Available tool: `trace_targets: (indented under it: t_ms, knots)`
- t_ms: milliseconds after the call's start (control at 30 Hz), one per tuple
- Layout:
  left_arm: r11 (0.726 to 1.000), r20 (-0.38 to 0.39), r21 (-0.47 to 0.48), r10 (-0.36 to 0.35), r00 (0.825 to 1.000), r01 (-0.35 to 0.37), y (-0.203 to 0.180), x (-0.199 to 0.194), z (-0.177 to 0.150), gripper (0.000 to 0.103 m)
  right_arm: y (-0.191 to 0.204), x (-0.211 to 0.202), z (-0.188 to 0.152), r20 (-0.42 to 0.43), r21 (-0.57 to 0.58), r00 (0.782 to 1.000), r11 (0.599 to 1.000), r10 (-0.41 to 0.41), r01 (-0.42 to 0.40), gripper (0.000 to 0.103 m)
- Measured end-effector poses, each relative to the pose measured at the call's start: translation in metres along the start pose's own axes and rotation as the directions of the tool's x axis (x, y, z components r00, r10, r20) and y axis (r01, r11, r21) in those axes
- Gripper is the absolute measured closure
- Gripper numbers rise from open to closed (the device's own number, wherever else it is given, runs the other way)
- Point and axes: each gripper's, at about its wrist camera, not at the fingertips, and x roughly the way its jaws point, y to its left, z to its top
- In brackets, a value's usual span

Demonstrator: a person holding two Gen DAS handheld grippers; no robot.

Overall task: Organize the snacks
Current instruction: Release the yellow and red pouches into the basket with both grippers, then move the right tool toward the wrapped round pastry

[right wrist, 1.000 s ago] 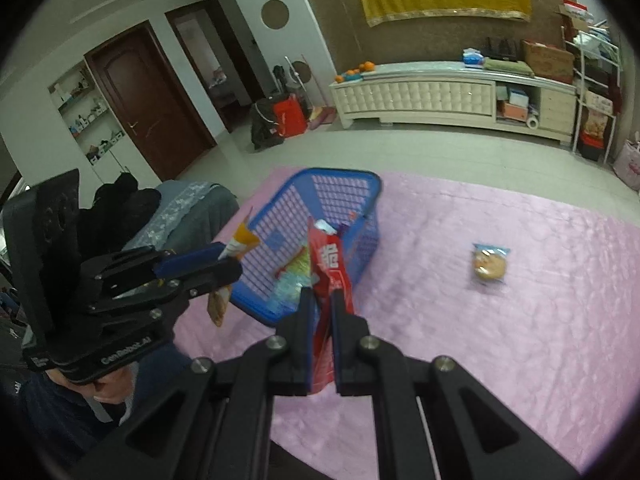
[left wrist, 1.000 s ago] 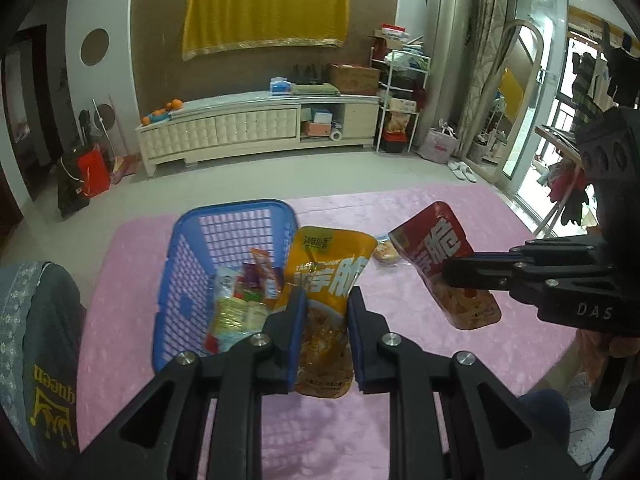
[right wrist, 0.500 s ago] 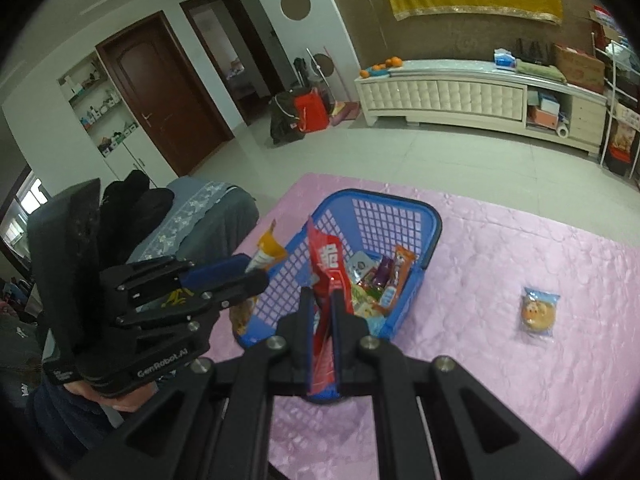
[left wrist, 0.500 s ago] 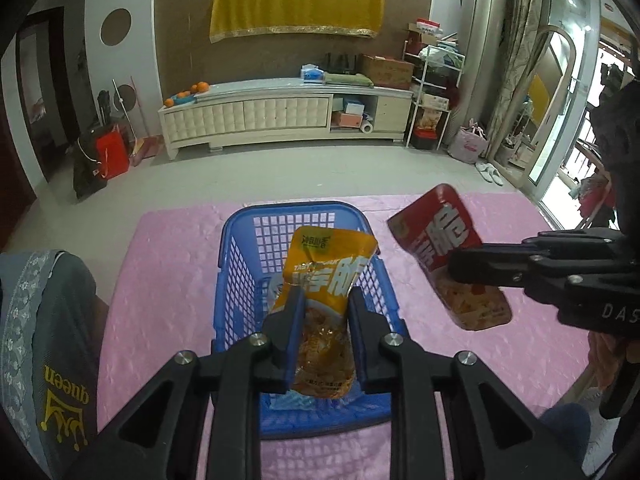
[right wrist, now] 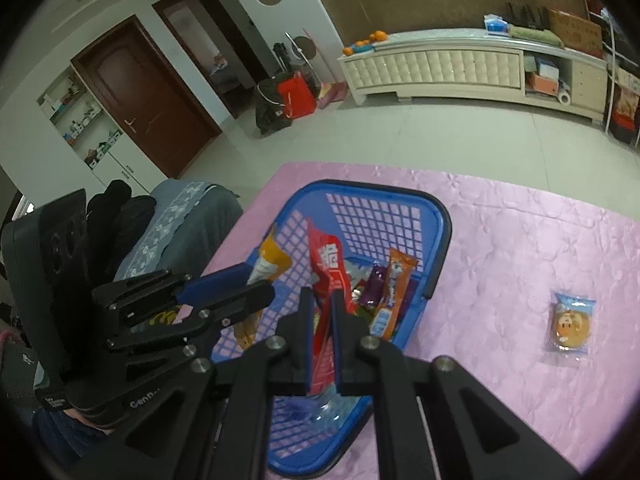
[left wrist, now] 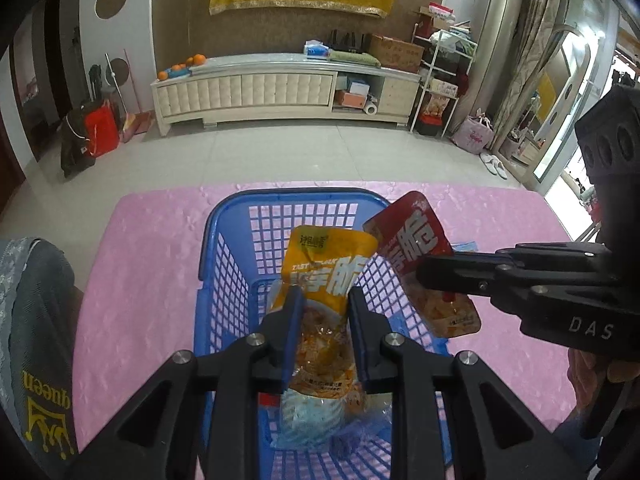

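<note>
The left gripper (left wrist: 322,312) pinches one yellow snack pouch (left wrist: 326,280) by its lower half, holding it upright above the open top of the blue basket (left wrist: 224,264). The right gripper (right wrist: 322,312) is pressed onto one red snack pouch (right wrist: 328,276), held edge-on and upright over the basket's near half; in the left wrist view that red pouch sits at 2 o'clock of the yellow one, just beside it and over the basket's right rim.

Below the two held pouches, the basket holds several packets: in the right wrist view an orange bar (right wrist: 396,280) and a purple packet (right wrist: 372,292) stand against the right wall, with a clear bluish bag (right wrist: 316,408) lying at the near end; others are too hidden to count.

One basket stands on the pink surface (right wrist: 520,248). One wrapped cookie (right wrist: 570,322) lies alone on the surface at 3 o'clock of the basket, well apart from it.
</note>
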Motion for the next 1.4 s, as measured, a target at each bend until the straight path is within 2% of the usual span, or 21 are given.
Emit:
trace_targets:
  t_ms: [167, 267, 333, 367, 400, 433, 500, 533, 600, 733, 1000, 1133, 1300, 1400]
  knots:
    - [1.0, -0.022, -0.011, -0.01, 1.0, 0.009, 0.001, 0.017, 0.001, 0.082, -0.008, 0.009, 0.005, 0.012, 0.007, 1.0, 1.0, -0.005, 0.005, 0.093]
    - [1.0, -0.034, -0.016, -0.012, 0.999, 0.011, 0.0, 0.02, 0.0, 0.079, -0.008, 0.013, 0.005, 0.001, 0.007, 0.999, 0.999, -0.036, 0.036, 0.093]
    - [0.999, -0.034, -0.024, -0.029, 0.999, 0.029, 0.002, 0.018, -0.001, 0.069, -0.006, 0.011, 0.005, 0.017, 0.004, 0.997, 0.997, -0.073, 0.073, 0.092]
    - [0.999, -0.033, -0.019, -0.034, 0.999, 0.033, 0.0, 0.016, -0.001, 0.055, -0.006, 0.01, 0.005, 0.022, 0.006, 0.997, 0.997, -0.08, 0.08, 0.09]
    - [1.0, -0.026, -0.009, -0.025, 0.999, 0.025, -0.001, 0.013, -0.001, 0.042, -0.007, 0.008, 0.005, 0.026, 0.013, 0.996, 0.996, -0.084, 0.084, 0.082]
    - [1.0, -0.017, 0.0, -0.019, 1.0, 0.019, -0.004, 0.01, 0.0, 0.038, -0.008, 0.005, 0.004, 0.027, 0.026, 0.996, 0.996, -0.088, 0.088, 0.074]
    - [1.0, -0.001, 0.018, -0.02, 1.0, 0.02, -0.006, 0.005, 0.0, 0.037, -0.011, 0.001, 0.004, 0.03, 0.042, 0.995, 0.995, -0.09, 0.089, 0.019]
    - [1.0, 0.004, 0.024, -0.02, 1.0, 0.019, -0.007, 0.001, 0.0, 0.037, -0.01, -0.006, 0.002, 0.048, 0.045, 0.994, 0.995, -0.097, 0.095, 0.015]
    - [1.0, 0.016, 0.031, -0.007, 1.0, 0.006, -0.009, -0.007, -0.001, 0.033, -0.008, -0.016, 0.001, 0.07, 0.043, 0.99, 0.992, -0.121, 0.118, 0.015]
    - [1.0, 0.035, 0.019, -0.008, 0.999, 0.007, -0.008, -0.023, -0.003, 0.033, -0.004, -0.033, -0.003, 0.076, 0.04, 0.987, 0.99, -0.138, 0.135, 0.015]
    - [0.999, 0.086, 0.031, 0.007, 0.996, -0.01, -0.021, -0.064, -0.01, 0.023, 0.009, -0.06, -0.015, 0.07, 0.032, 0.975, 0.977, -0.211, 0.209, 0.015]
    - [0.999, 0.093, 0.02, 0.028, 0.995, -0.03, -0.027, -0.076, -0.012, 0.023, 0.011, -0.078, -0.024, 0.083, 0.049, 0.971, 0.975, -0.222, 0.219, 0.015]
    - [1.0, 0.097, 0.012, 0.019, 0.995, -0.02, -0.037, -0.088, -0.015, 0.023, 0.014, -0.095, -0.03, 0.088, 0.04, 0.967, 0.97, -0.24, 0.238, 0.015]
    - [1.0, 0.067, 0.0, -0.02, 0.998, 0.02, -0.04, -0.089, -0.014, 0.022, 0.013, -0.105, -0.032, 0.099, 0.045, 0.964, 0.969, -0.246, 0.243, 0.015]
